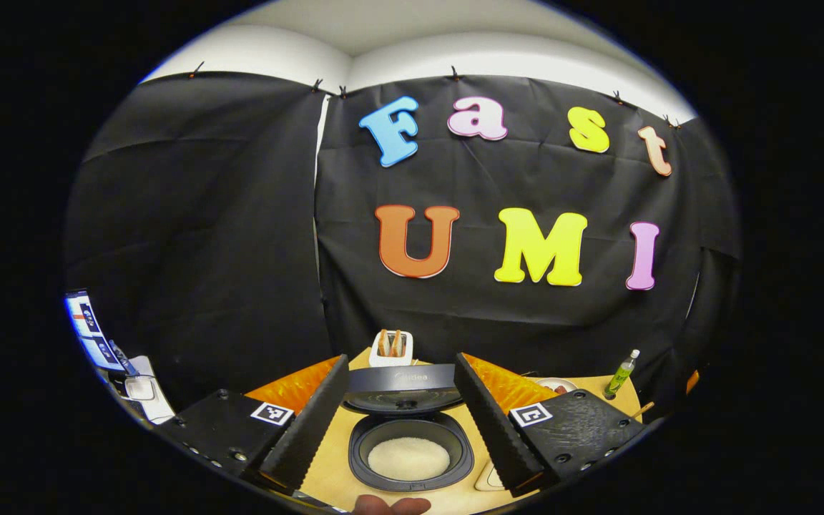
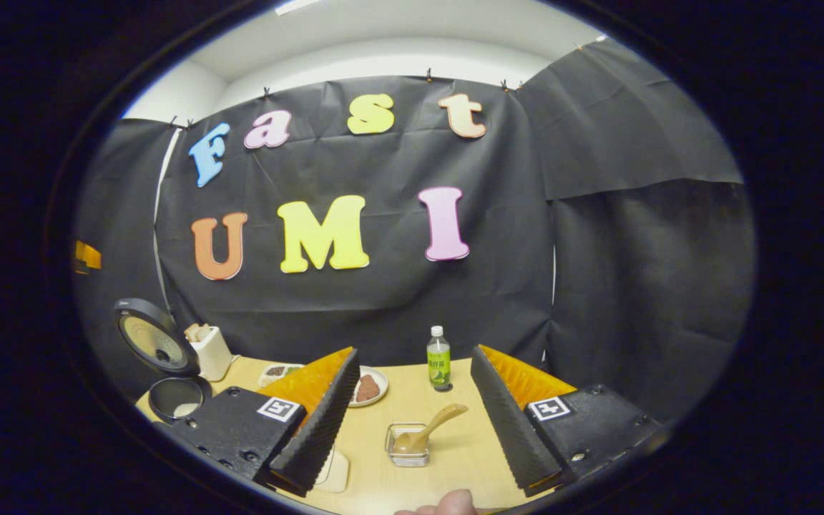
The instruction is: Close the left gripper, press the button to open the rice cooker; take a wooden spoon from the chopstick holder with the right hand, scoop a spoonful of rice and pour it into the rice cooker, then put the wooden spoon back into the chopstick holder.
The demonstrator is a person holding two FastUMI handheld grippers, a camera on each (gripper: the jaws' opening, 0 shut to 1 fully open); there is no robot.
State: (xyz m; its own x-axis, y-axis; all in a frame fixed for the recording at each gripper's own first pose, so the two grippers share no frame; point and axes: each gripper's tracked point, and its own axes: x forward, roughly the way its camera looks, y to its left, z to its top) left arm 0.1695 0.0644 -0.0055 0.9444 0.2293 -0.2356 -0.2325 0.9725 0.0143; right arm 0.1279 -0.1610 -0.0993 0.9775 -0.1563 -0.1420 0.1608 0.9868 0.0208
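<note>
The dark rice cooker (image 1: 406, 429) stands open, its lid (image 1: 401, 383) tipped up and white rice (image 1: 409, 458) in the pot. My left gripper (image 1: 400, 363) hangs open above and in front of it, holding nothing. Behind the lid is the white chopstick holder (image 1: 390, 348) with wooden handles in it. In the right gripper view, the wooden spoon (image 2: 432, 428) rests with its bowl in a small clear container (image 2: 406, 447), handle leaning up to the right. My right gripper (image 2: 414, 352) is open and empty, the spoon lying low between its fingers. Rice cooker (image 2: 165, 357) and holder (image 2: 210, 350) sit far left.
A green bottle (image 2: 438, 367) stands behind the container near the wall. A plate of brown food (image 2: 367, 388) and a small dish (image 2: 280, 372) lie toward the cooker. A pale pad (image 2: 333, 472) lies near the front edge. A thumb (image 2: 448, 504) shows at the bottom.
</note>
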